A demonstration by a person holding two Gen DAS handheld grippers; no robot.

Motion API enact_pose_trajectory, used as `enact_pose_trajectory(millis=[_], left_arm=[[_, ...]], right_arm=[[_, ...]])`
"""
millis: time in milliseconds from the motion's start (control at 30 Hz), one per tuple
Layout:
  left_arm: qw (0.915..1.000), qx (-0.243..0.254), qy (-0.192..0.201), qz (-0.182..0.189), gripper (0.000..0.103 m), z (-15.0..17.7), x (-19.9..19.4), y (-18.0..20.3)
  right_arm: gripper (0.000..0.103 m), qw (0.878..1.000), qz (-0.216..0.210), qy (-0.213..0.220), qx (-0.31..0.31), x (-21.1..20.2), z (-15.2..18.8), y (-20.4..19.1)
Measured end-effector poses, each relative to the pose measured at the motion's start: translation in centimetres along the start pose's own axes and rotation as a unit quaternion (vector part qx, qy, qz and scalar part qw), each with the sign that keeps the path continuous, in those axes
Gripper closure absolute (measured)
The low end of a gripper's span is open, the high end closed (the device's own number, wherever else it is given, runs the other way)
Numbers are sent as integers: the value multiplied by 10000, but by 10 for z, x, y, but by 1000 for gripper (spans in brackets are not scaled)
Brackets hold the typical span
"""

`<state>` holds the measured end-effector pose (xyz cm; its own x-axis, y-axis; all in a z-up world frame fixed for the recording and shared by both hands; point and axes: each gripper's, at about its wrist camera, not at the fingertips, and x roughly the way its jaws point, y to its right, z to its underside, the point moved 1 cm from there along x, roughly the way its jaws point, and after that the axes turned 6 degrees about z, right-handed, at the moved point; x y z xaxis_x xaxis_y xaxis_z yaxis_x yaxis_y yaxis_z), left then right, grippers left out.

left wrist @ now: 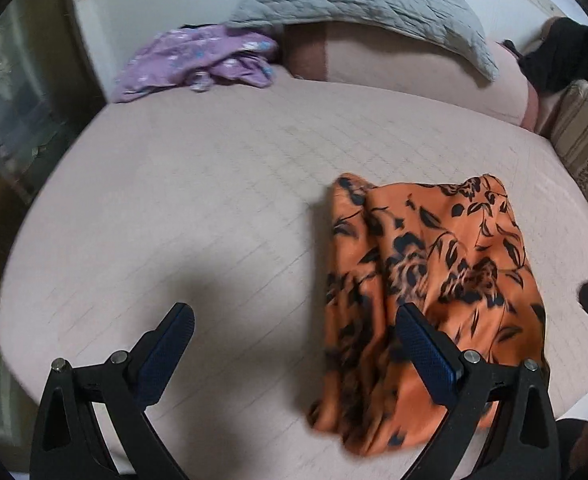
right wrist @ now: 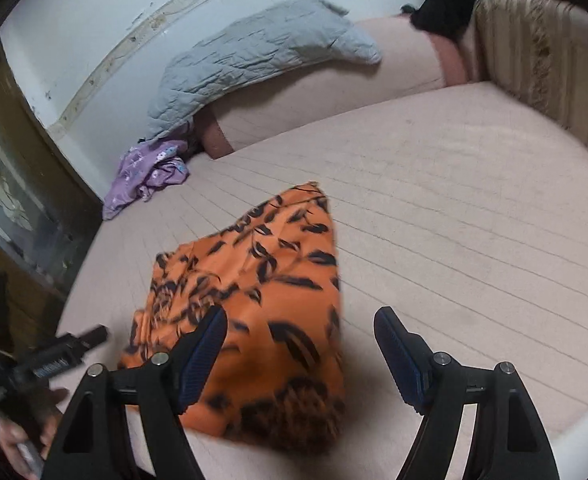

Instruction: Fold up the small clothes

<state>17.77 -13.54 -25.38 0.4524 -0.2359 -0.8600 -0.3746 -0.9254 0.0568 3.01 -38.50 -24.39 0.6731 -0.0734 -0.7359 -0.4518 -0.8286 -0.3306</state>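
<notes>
One orange garment [left wrist: 426,280], one purple [left wrist: 198,64]

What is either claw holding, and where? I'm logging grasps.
Nothing. The left claw and right claw both gape open above the orange garment.

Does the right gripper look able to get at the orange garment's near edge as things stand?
Probably yes. The right gripper is open and empty above the orange garment, which lies loose on the bed with nothing on it.
</notes>
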Motion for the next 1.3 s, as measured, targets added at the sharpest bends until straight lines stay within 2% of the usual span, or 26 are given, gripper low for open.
enact_pose_trajectory(millis=[133, 200, 233, 267, 333, 400, 467, 533, 633, 700, 767, 800, 867, 900, 933, 967, 1000, 1033, 1133, 1300], left_arm=[[9988, -57, -288, 384, 2, -7, 35, 8], [9971, 18, -590, 476, 2, -1, 56, 11], [9961, -41, -660, 583, 2, 3, 63, 10], [9950, -190, -673, 715, 2, 3, 65, 6], [9931, -311, -696, 887, 2, 1, 62, 1], [9931, -332, -636, 931, 2, 1, 54, -6], [9923, -378, -606, 1014, 2, 4, 46, -12], [9903, -399, -542, 1214, 2, 8, 37, -16], [9892, -276, -479, 1358, 2, 16, 31, -15], [9861, -241, -592, 1535, 2, 17, 36, -13], [9786, -224, -840, 1866, 2, 19, 41, -7], [9745, -204, -956, 2018, 2, 21, 42, -3], [9701, -202, -1076, 2164, 2, 24, 47, 1], [9685, -233, -1090, 2226, 6, 25, 48, 2], [9662, -268, -1086, 2321, 21, 26, 48, 3], [9605, -305, -1106, 2537, 29, 26, 48, 5], [9592, -297, -1097, 2589, 35, 27, 47, 7], [9614, -226, -1024, 2545, 39, 27, 44, 10], [9648, -14, -847, 2489, 47, 28, 36, 20], [9552, 23, -938, 2809, 51, 29, 38, 33]], right_arm=[[35, 9997, -137, -206, 56, 47, -14, -4], [38, 9981, -272, -550, 50, 80, -10, -5], [37, 9964, -231, -816, 32, 96, -4, -5], [37, 9966, -56, -824, -24, 103, 0, -5], [36, 9972, -27, -736, -151, 98, -2, -10], [36, 9976, -193, -659, -60, 89, -5, -6], [35, 9975, -259, -582, 304, 81, -8, 8], [29, 9962, -234, -516, 662, 76, -11, 24], [24, 9897, -358, -714, 1189, 81, -11, 46], [24, 9771, -882, -1100, 1594, 96, -8, 54], [24, 9631, -1349, -1444, 1827, 111, -1, 52], [25, 9575, -1430, -1639, 1894, 122, 3, 49], [25, 9599, -1448, -1520, 1860, 125, 7, 41], [27, 9628, -1428, -1482, 1750, 124, 7, 37], [38, 9656, -1386, -1460, 1649, 123, 7, 35], [46, 9710, -1281, -1410, 1445, 121, 7, 29], [52, 9735, -1259, -1323, 1375, 117, 7, 28], [58, 9746, -1285, -1239, 1353, 113, 5, 28], [62, 9808, -1388, -788, 1117, 96, -7, 18], [65, 9865, -1274, -158, 1014, 79, -26, 14]])
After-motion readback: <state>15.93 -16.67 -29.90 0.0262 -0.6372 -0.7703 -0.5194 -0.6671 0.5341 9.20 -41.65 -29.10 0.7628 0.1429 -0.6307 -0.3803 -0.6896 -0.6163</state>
